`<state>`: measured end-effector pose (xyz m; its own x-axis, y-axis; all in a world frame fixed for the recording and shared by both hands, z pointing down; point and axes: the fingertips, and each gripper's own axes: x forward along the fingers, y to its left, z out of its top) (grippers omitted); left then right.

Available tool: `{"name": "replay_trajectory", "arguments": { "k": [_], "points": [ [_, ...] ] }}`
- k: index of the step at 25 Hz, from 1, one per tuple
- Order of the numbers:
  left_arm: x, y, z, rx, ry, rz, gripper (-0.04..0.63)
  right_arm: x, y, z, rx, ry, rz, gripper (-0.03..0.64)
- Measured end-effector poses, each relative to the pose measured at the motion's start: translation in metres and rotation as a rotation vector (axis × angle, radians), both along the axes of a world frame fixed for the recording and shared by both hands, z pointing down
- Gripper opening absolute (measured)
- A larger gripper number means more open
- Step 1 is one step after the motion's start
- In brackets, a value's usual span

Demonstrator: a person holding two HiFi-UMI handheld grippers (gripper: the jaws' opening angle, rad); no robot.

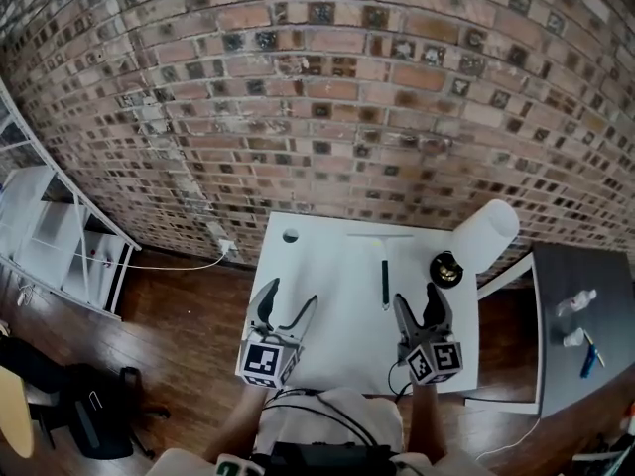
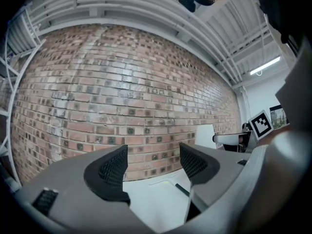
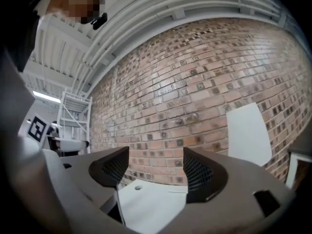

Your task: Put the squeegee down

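Both grippers: the left gripper (image 1: 291,303) and right gripper (image 1: 417,300) hover over the near edge of the table (image 1: 317,266). Their jaws are spread wide with nothing between them.
Squeegee (image 1: 385,266): it lies flat on the table, blade toward the brick wall (image 1: 327,97) and dark handle toward the near edge — apart from either gripper.
Step in hand: I judge it all but done, since the squeegee is down and lies free.
Doing it well: hold the jaws wide and pull away high, not low across the table, so the handle isn't nudged toward the black round thing (image 1: 446,269).
Head view alone: it shows the whole T-shape of the squeegee and how well apart it is from both grippers.
Left gripper view alone: the handle shows just beside the right jaw's pad, seen low across the tabletop.
Right gripper view alone: it shows bare pads — beyond them, a thin line of blade and the hole (image 3: 138,187) in the table.
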<state>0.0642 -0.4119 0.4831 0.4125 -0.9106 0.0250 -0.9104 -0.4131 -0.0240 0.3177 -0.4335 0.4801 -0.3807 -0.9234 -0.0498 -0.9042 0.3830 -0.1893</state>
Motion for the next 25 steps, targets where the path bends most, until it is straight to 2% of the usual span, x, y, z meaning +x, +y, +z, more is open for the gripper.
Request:
{"name": "replay_trajectory", "arguments": {
  "k": [2,3,6,8,10,17,25],
  "points": [
    [0.002,0.006,0.000,-0.001,0.030,0.006,0.322,-0.006,0.012,-0.007,0.013,-0.067,-0.046,0.346],
    [0.002,0.007,-0.001,0.000,0.042,0.006,0.322,-0.009,0.014,-0.009,0.023,-0.064,-0.061,0.340],
    [0.003,0.007,-0.004,0.006,0.055,0.009,0.322,-0.018,0.015,-0.011,0.043,0.058,-0.071,0.337],
    [0.004,0.007,-0.006,0.009,0.056,0.014,0.322,-0.019,0.016,-0.013,0.037,0.091,-0.042,0.316],
    [0.004,0.007,-0.007,0.012,0.061,0.018,0.322,-0.021,0.018,-0.015,0.041,0.080,-0.025,0.304],
    [0.004,0.013,-0.004,0.008,0.065,0.027,0.321,-0.037,0.026,-0.005,0.012,0.095,-0.072,0.304],
    [0.010,0.019,-0.001,-0.005,0.030,0.055,0.290,-0.029,0.027,0.007,-0.050,0.046,-0.011,0.301]
  ]
}}
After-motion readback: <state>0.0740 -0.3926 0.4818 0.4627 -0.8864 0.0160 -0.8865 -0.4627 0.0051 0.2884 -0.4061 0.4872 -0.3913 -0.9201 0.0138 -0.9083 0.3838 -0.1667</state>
